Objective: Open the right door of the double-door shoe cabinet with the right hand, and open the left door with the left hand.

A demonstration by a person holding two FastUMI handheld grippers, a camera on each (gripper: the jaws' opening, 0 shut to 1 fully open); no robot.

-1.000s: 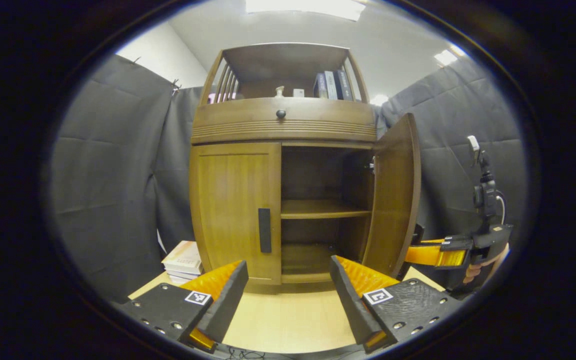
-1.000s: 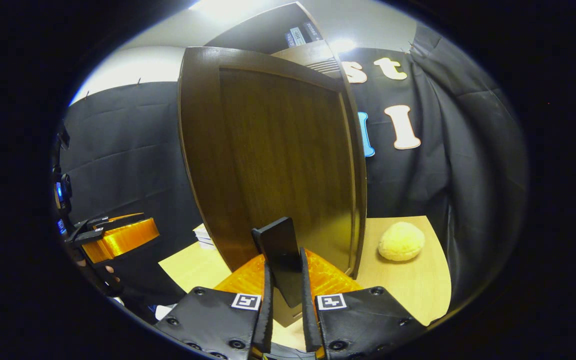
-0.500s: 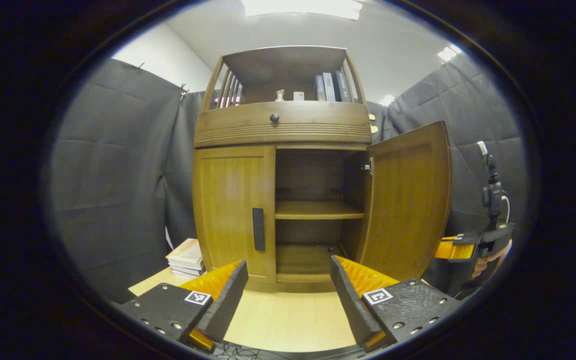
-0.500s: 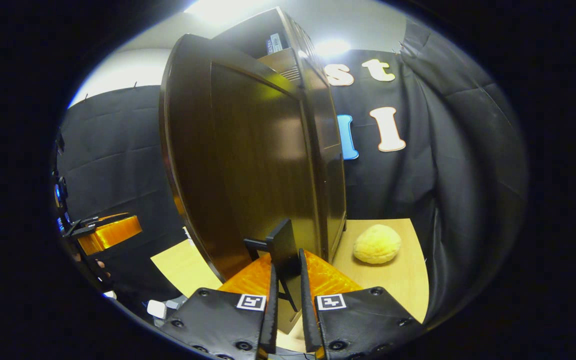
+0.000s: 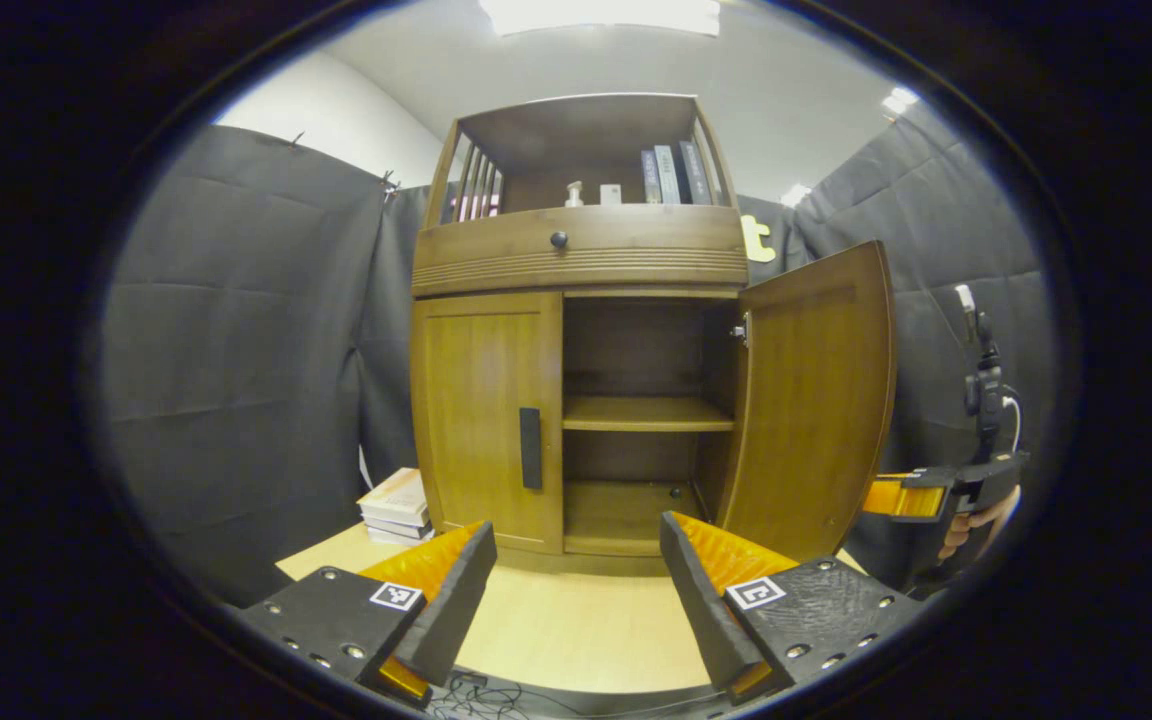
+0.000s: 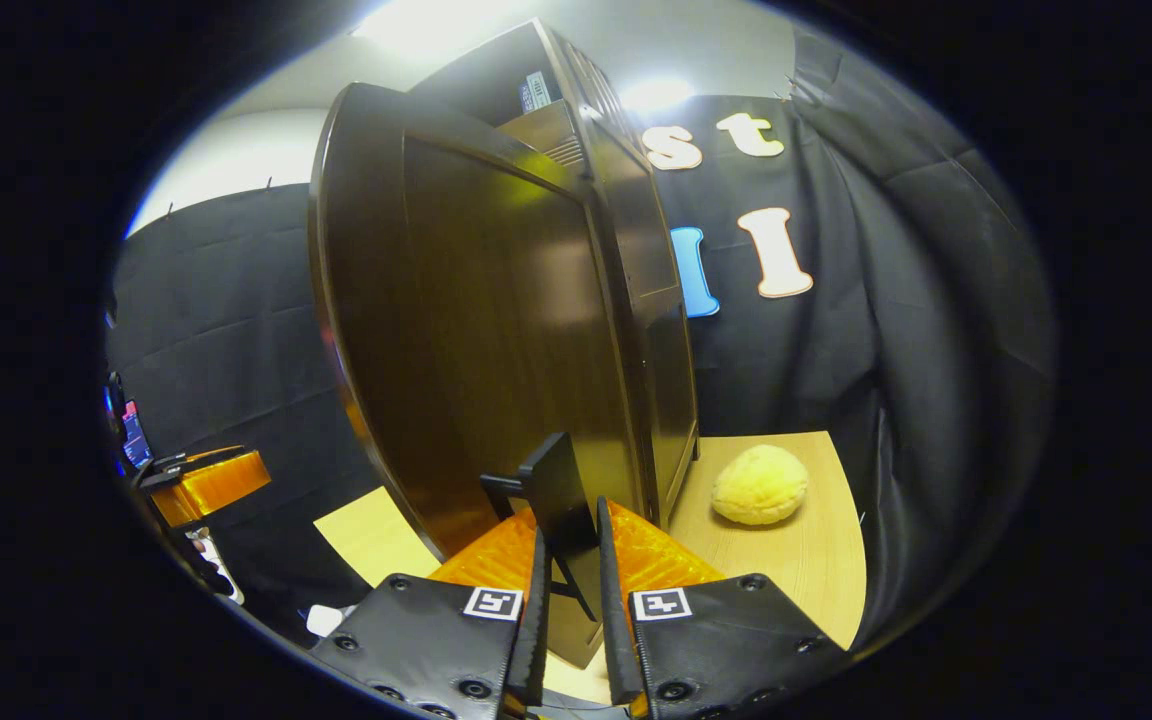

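Note:
The wooden shoe cabinet (image 5: 581, 265) stands on a pale floor. Its right door (image 5: 811, 395) is swung wide open, showing two bare shelves inside. The left door (image 5: 486, 420) is closed, with its dark handle (image 5: 530, 448) near the inner edge. My left gripper (image 5: 571, 600) hangs open some way in front of the cabinet, touching nothing. In the right gripper view, my right gripper (image 6: 568, 610) is shut on the right door's dark handle (image 6: 558, 495), with the door's outer face (image 6: 476, 330) just ahead. That right gripper (image 5: 921, 497), with a hand on it, shows behind the open door.
A stack of books (image 5: 394, 497) lies on the floor left of the cabinet. A yellow plush ball (image 6: 759, 485) sits on the floor by the cabinet's right side. Books and small bottles (image 5: 671, 175) fill the top shelf. Black cloth walls close in all around.
The right door has swung from about half open to wide open, pulled by my right gripper. My left gripper stays open and has backed off a little from the cabinet.

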